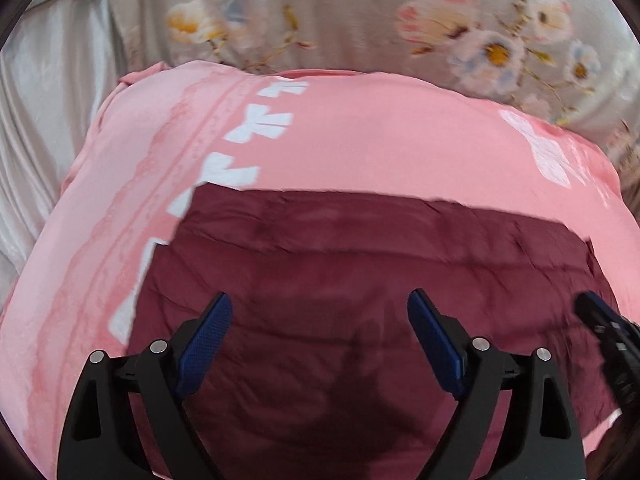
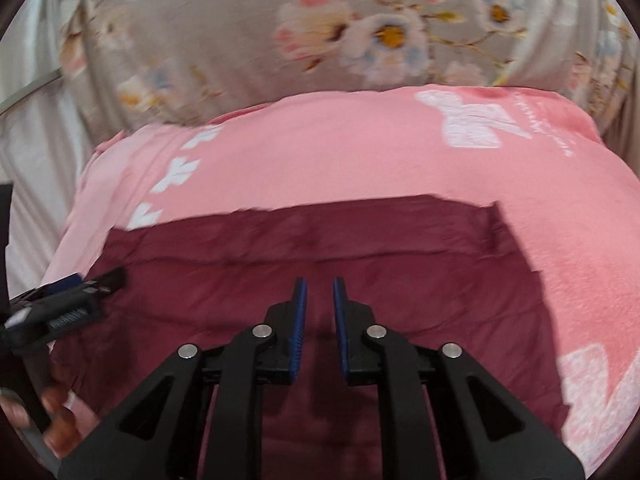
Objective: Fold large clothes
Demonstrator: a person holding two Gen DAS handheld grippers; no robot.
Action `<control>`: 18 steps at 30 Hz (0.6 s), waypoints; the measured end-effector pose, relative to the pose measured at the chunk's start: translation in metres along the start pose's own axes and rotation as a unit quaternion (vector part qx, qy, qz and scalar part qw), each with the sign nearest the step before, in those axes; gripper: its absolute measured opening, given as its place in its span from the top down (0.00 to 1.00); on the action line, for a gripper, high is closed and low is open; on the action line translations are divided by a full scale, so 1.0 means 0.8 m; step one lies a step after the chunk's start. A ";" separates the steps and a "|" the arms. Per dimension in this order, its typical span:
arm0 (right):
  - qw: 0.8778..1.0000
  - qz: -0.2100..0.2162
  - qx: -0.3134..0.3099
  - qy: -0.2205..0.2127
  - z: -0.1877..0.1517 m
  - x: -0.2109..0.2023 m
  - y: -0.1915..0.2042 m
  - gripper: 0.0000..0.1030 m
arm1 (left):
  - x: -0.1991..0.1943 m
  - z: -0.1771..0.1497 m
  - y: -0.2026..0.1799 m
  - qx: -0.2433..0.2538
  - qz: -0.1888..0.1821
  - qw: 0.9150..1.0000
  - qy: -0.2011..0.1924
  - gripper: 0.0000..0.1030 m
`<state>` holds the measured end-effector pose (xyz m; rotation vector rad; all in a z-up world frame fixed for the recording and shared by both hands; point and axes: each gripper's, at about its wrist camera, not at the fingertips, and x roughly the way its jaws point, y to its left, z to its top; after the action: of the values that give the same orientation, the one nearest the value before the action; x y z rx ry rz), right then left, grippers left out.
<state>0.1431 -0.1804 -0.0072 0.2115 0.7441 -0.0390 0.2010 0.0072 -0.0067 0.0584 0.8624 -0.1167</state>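
Observation:
A dark maroon garment [image 1: 360,280] lies flat with straight folded edges on a pink cloth with white print [image 1: 360,132]. My left gripper [image 1: 320,298] hovers over the maroon garment, its blue pads wide apart and nothing between them. My right gripper [image 2: 320,284] hangs above the same maroon garment [image 2: 400,260] with a narrow gap between its pads and no cloth in that gap. In the right wrist view the pink cloth [image 2: 320,152] surrounds the garment on three sides. The right gripper's tip [image 1: 604,320] shows at the right edge of the left wrist view.
A grey bedsheet with flowers [image 1: 340,12] lies beyond the pink cloth. Pale shiny fabric [image 1: 48,120] lies to the left. The left gripper [image 2: 68,300] and the hand holding it [image 2: 52,420] fill the lower left of the right wrist view.

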 end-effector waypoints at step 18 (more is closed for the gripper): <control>0.994 -0.071 -0.083 0.019 -0.060 0.050 0.042 0.87 | 0.055 -0.055 -0.035 0.017 0.056 0.998 0.007 0.05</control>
<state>0.1442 -0.1357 -0.0626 0.0000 0.7946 -0.1086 0.1927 -0.0200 -0.0686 0.1396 0.8694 -0.0257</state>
